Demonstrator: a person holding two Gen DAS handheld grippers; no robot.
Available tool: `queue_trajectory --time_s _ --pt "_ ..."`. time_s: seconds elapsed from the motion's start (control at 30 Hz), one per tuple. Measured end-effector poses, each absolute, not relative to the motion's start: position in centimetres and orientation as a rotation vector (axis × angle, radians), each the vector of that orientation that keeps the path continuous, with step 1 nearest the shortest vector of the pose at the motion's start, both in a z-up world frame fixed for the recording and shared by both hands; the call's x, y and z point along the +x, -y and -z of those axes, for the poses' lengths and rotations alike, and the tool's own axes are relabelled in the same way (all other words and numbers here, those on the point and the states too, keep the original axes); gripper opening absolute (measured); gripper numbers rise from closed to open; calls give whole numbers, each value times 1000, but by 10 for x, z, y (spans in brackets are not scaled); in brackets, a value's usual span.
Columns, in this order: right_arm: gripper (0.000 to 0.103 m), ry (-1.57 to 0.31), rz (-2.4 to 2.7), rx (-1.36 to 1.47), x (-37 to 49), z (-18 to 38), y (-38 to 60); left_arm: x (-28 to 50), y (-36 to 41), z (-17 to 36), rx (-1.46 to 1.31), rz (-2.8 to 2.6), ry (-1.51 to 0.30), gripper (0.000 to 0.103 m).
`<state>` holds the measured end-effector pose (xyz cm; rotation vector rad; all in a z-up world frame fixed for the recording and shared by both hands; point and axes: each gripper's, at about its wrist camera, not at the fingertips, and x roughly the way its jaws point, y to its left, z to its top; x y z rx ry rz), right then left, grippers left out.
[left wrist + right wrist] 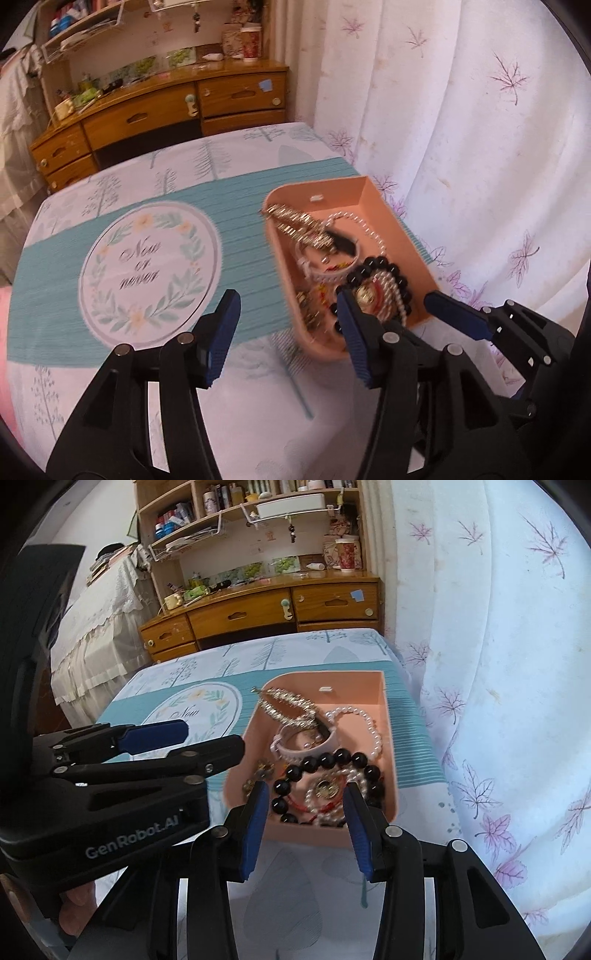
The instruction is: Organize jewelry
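A pink tray (391,221) (388,738) on the table holds a heap of jewelry: a gold chain (299,221) (291,703), a pearl necklace (369,229) (365,720), a white bangle (328,271) (306,747), a black bead bracelet (388,267) (332,758) and a gold pendant (325,788). My left gripper (286,314) is open and empty just left of the tray's near corner; it also shows in the right wrist view (207,734). My right gripper (304,805) is open and empty above the tray's near edge; one of its fingers (458,314) shows in the left wrist view.
A teal placemat (147,258) with a round floral print lies on the white tree-print tablecloth (240,406). A white leaf-print curtain (498,664) hangs close on the right. A wooden desk (266,609) with shelves stands beyond the table's far edge.
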<state>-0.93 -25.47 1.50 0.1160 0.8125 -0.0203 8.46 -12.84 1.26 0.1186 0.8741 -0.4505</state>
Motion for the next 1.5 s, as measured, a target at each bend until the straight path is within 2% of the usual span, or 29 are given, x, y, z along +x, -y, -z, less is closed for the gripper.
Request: queue_trajectory --time_s 0.43,0.5,0.6,0.7,1.5 --pt "44 -868 -55 105 -30 -11 206 31 34 -13 44 219 -882 52" --pt "52 -865 -51 113 -34 -16 201 22 23 -16 41 181 -871 52" --pt "60 -826 -45 109 -45 -27 190 9 10 -18 27 144 -865 52" --pt "63 -793 -46 88 -54 -37 180 2 3 -17 15 124 -868 52" --pt "63 -803 -58 52 -62 -40 165 -7 3 -12 8 99 -871 57"
